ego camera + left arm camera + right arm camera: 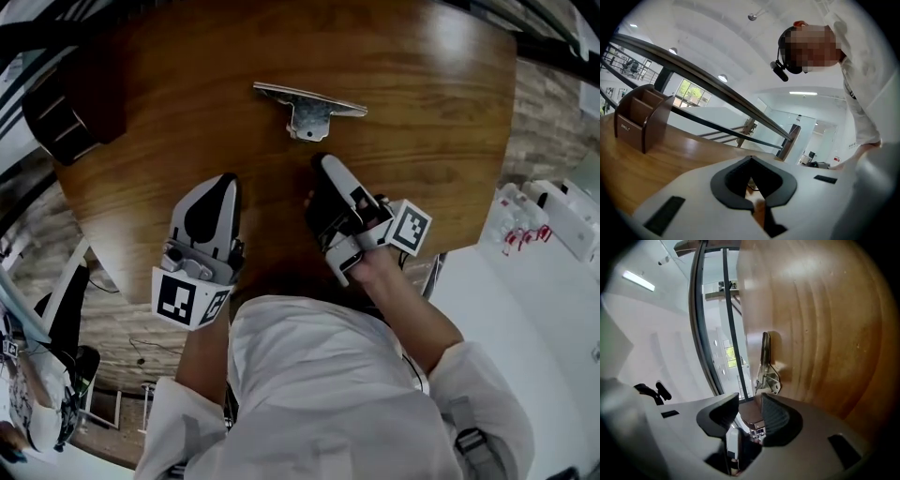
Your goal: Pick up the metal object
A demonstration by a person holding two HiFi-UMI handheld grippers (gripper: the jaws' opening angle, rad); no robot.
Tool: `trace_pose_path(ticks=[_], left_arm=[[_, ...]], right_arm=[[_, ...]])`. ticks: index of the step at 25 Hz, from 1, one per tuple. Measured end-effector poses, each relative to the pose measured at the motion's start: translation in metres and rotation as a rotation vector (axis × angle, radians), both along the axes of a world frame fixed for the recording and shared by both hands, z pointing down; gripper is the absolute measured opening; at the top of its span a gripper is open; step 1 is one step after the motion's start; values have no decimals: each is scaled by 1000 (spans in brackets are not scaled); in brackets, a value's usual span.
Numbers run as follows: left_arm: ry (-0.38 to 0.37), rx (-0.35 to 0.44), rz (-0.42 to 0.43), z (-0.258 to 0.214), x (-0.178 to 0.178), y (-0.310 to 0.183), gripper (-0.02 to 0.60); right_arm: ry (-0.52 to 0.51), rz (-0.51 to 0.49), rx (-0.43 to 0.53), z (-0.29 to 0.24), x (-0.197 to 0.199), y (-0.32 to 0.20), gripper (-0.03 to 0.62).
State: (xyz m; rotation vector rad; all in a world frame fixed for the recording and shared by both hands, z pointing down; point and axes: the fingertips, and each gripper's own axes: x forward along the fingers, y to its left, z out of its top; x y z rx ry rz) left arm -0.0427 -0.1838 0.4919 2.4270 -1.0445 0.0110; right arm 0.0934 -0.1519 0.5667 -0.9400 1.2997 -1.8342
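Right gripper [750, 399]: jaws stand apart, ribbed pads facing each other, nothing between them but air. The gripper is rolled on its side, so the table [825, 333] reads as a wall at the right of its own view.

Metal object [766, 366]: a thin plate with a perforated bracket piece fixed to it, resting on the wood just beyond the jaw tips, not touching them. Seen from the right gripper it lines up nearer the right-hand pad than the middle of the gap.

Head view: right gripper [323, 161] points at the metal object [309, 108], which lies near the middle of the table [422, 141], well away from every edge.

Left gripper [750, 159]: pad tips meet, jaws closed on nothing. It [225, 183] rests low over the near part of the table, beside the right one, apart from the object.

Likely trouble, as judgement:
- Advancing on this line, the right-hand pad could butt the plate's end and push it across the smooth wood instead of straddling it
- Plate is thin and hard; a shallow bite at its edge may slip out on lifting
- Gripping the plate far from the bracket piece could let the object swing or twist in the pads
- Wooden box [640, 117] stands well off to the left; no risk there
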Motion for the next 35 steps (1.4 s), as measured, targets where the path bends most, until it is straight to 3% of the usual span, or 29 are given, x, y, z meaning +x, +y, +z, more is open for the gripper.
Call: trace_pose_path(ticks=[10, 18, 25, 35], left_arm=[[76, -4, 35, 20, 10, -2, 12], [87, -15, -7, 30, -4, 4, 12], [93, -8, -15, 37, -7, 5, 12], [101, -4, -26, 38, -3, 4, 12]], right_arm=[[-48, 34, -51, 22, -6, -24, 133], [-51, 8, -74, 28, -16, -34, 132], [-13, 9, -61, 31, -15, -42, 52], [15, -36, -29, 27, -16, -44, 30]])
